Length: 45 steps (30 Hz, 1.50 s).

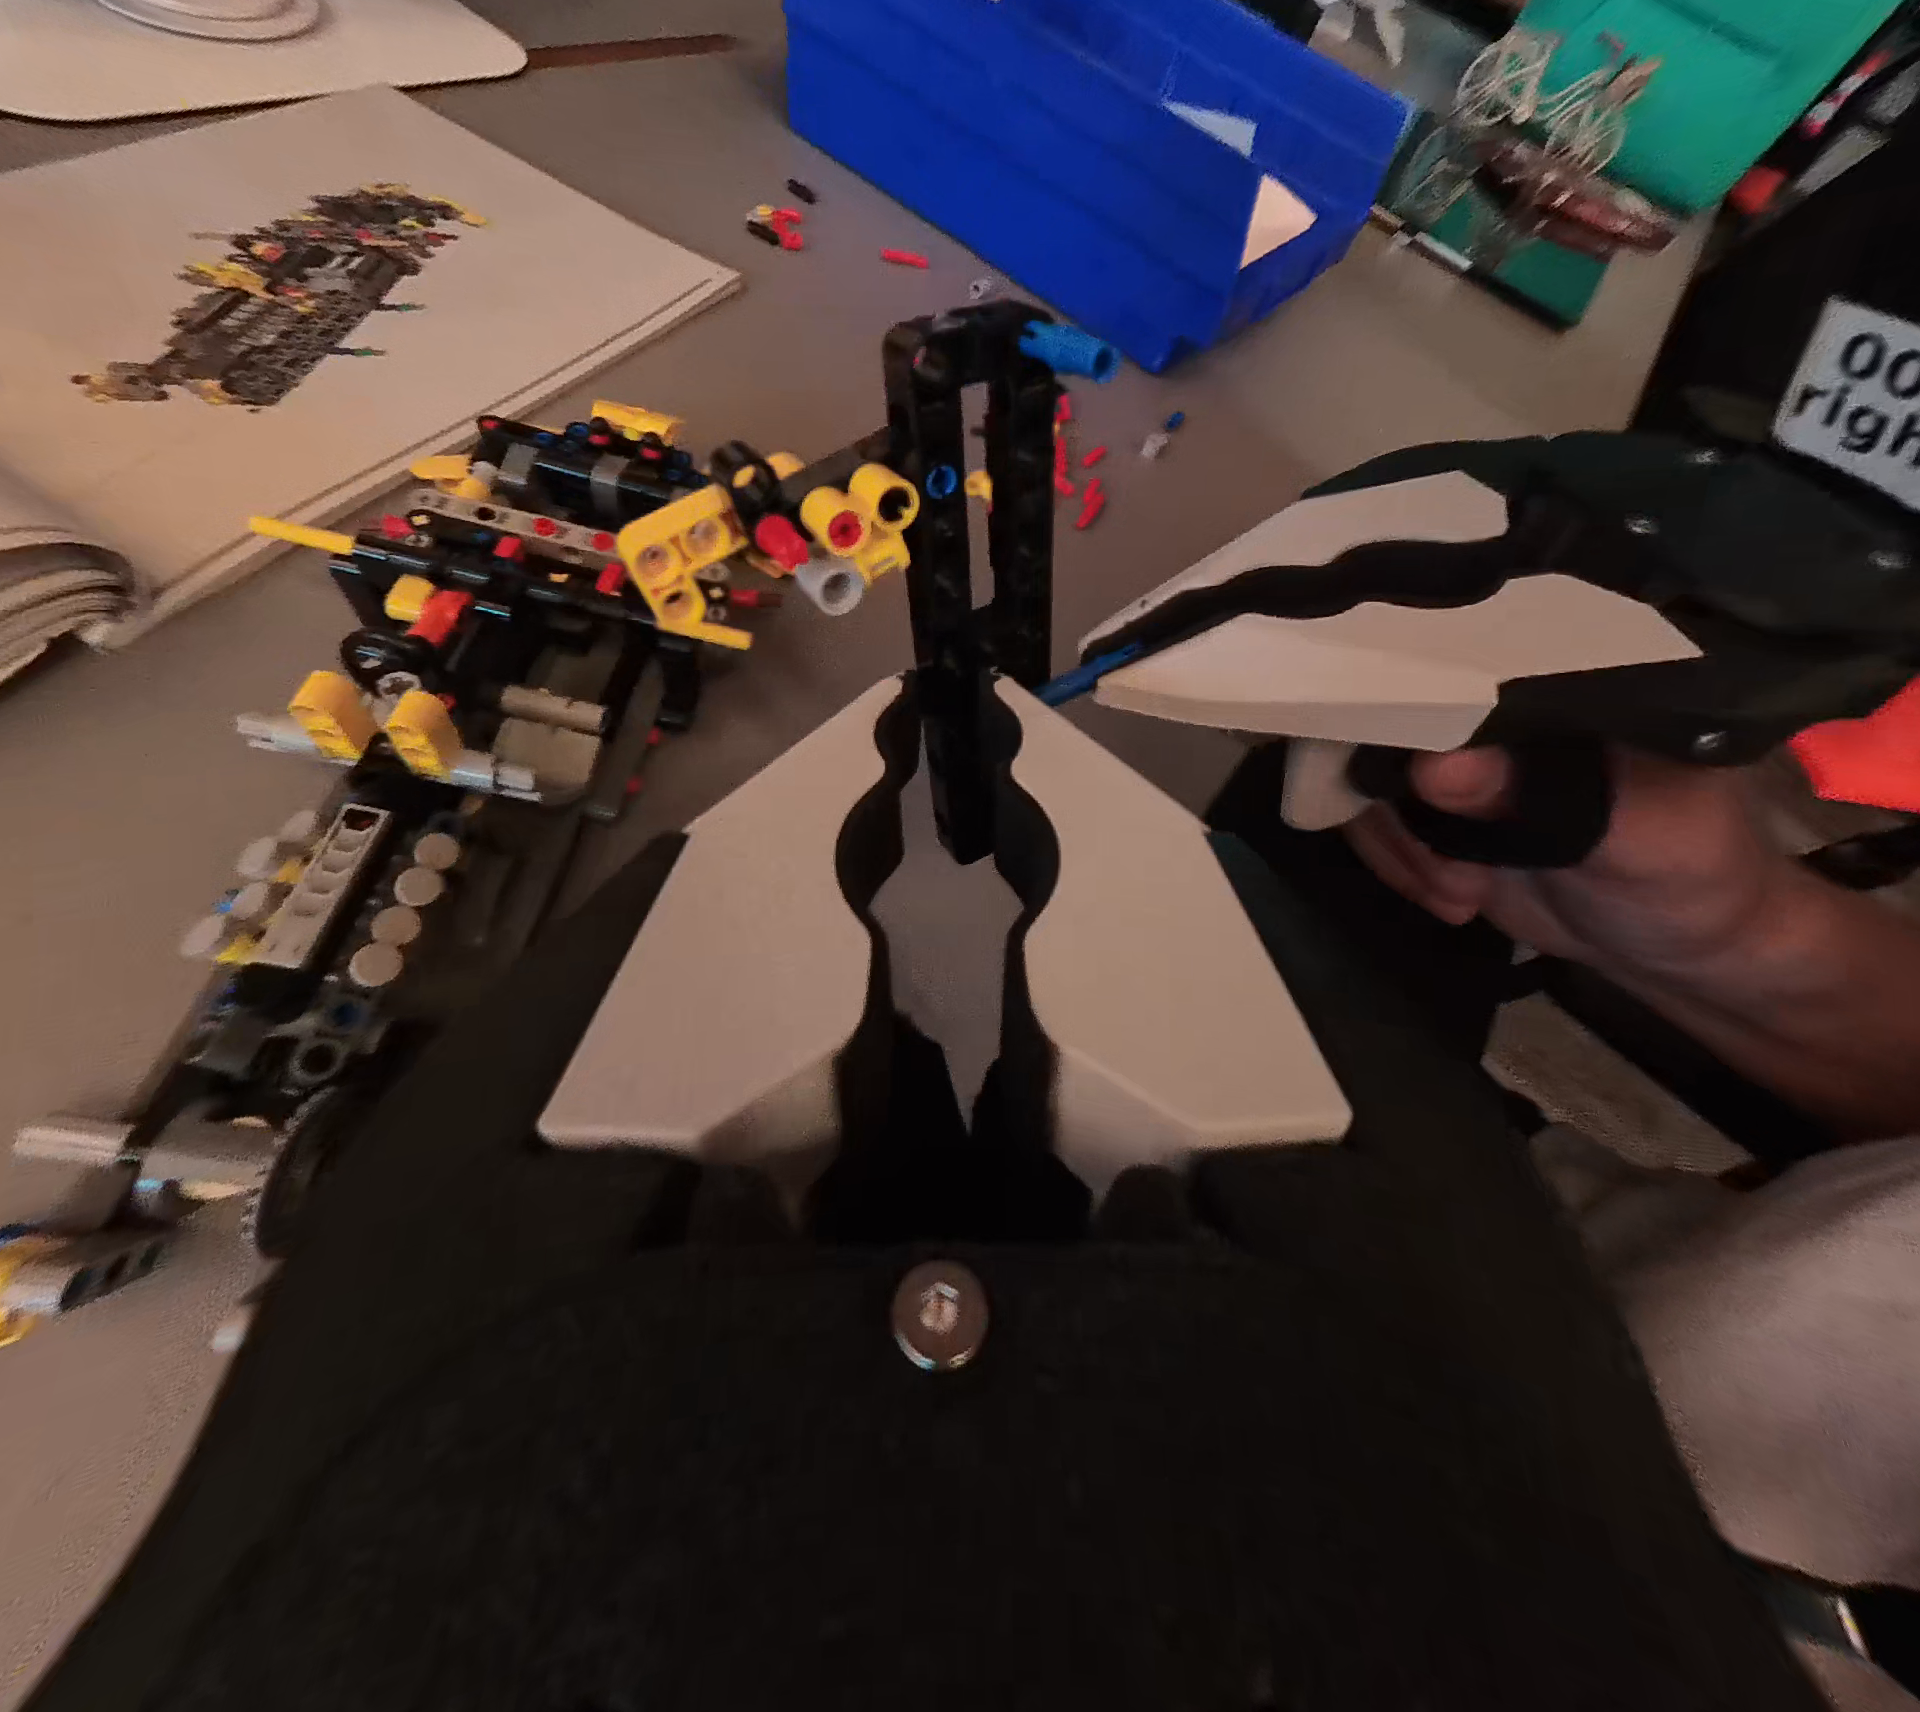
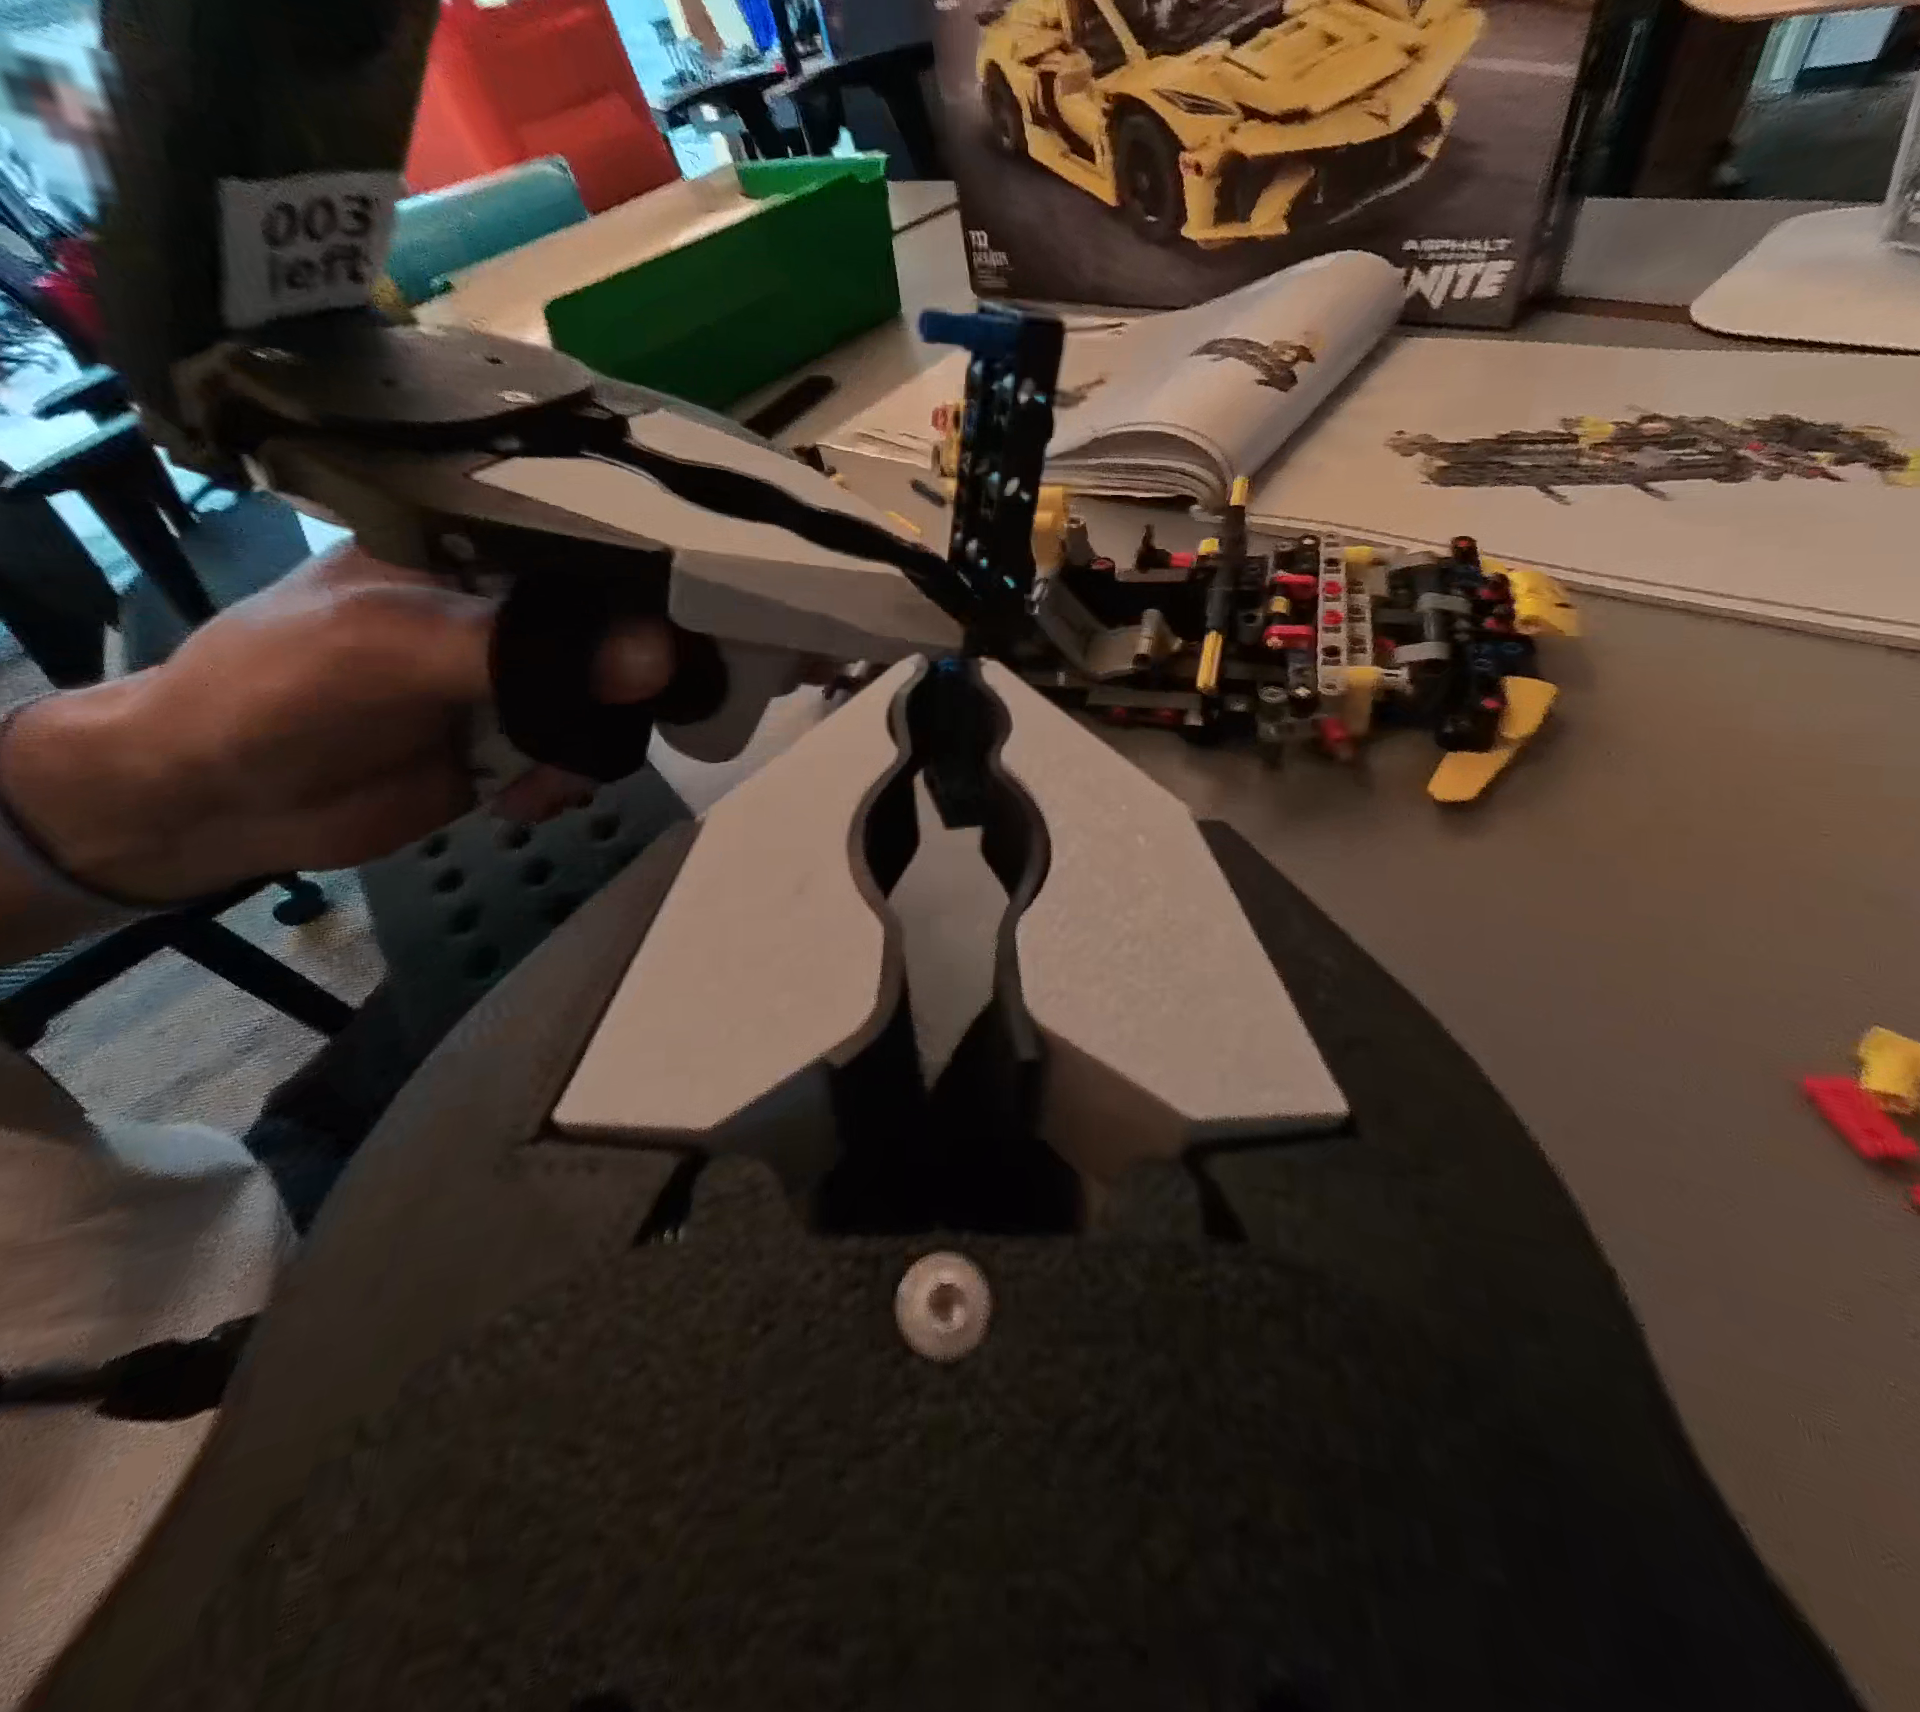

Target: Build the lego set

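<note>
Instruction booklet (image 1: 343, 291): open on the counter (image 1: 1195, 519), at 10 o'clock in the left wrist view.
Car chassis (image 1: 540, 602): partly built, black, yellow and grey, flat on the counter at 9 o'clock of the left hand-held gripper's tips, apart from them.
Left hand-held gripper (image 1: 958, 686): narrow, clamped on the lower end of the black beam assembly.
Black beam assembly (image 1: 971, 519): two long black beams joined at the top, upright, rising to 12 o'clock from the left hand-held gripper, above the counter; a blue pin (image 1: 1070, 353) sticks out at its top end.
Loose red pieces (image 1: 1081, 488): scattered on the counter just behind the assembly.
Blue bin (image 1: 1039, 124): on the counter at 12 to 1 o'clock, well beyond the assembly.
Right hand-held gripper (image 1: 1091, 660): comes in from 3 o'clock, narrow, pinching a small blue-tipped dark piece (image 2: 951, 748) whose tip touches the assembly's lower end, just above the left tips.
Set box (image 2: 1247, 52): with a yellow car pictured, stands at 12 o'clock in the right wrist view.
Green bin (image 2: 727, 291): at 11 o'clock there.
</note>
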### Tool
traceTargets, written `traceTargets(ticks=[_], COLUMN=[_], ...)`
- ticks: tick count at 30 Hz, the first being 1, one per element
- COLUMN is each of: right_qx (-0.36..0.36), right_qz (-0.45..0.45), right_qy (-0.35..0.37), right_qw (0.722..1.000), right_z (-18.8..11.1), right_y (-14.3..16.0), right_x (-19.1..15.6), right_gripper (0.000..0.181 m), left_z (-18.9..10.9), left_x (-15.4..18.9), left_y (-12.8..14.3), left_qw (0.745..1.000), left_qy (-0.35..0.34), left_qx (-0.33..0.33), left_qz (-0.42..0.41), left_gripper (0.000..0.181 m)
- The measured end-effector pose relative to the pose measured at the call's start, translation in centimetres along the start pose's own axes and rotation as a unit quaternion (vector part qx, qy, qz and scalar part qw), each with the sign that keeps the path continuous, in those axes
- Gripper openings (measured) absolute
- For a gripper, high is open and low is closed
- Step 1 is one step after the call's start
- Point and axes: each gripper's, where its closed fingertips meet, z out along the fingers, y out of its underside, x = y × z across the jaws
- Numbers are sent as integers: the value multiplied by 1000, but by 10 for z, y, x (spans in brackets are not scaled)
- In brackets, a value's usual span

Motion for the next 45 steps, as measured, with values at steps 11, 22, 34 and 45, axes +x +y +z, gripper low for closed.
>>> traceTargets(ticks=[11,22,34,45], right_qx=[49,22,-15,-38], right_qz=[90,39,-101,-128], right_qy=[-95,-50,48,60], right_qw=[990,998,994,989], right_z=[-10,-13,-5,-2], right_y=[-14,-7,3,10], right_x=[-8,5,8,8], right_gripper=[3,4,4,4], left_z=[-22,-16,-13,-10], left_x=[28,6,12,13], left_y=[-10,0,4,11], left_qw=[941,961,935,953], left_qy=[284,215,241,216], left_qx=[44,28,22,8], left_qz=[-179,-169,-257,-211], left_gripper=[11,10,10,10])
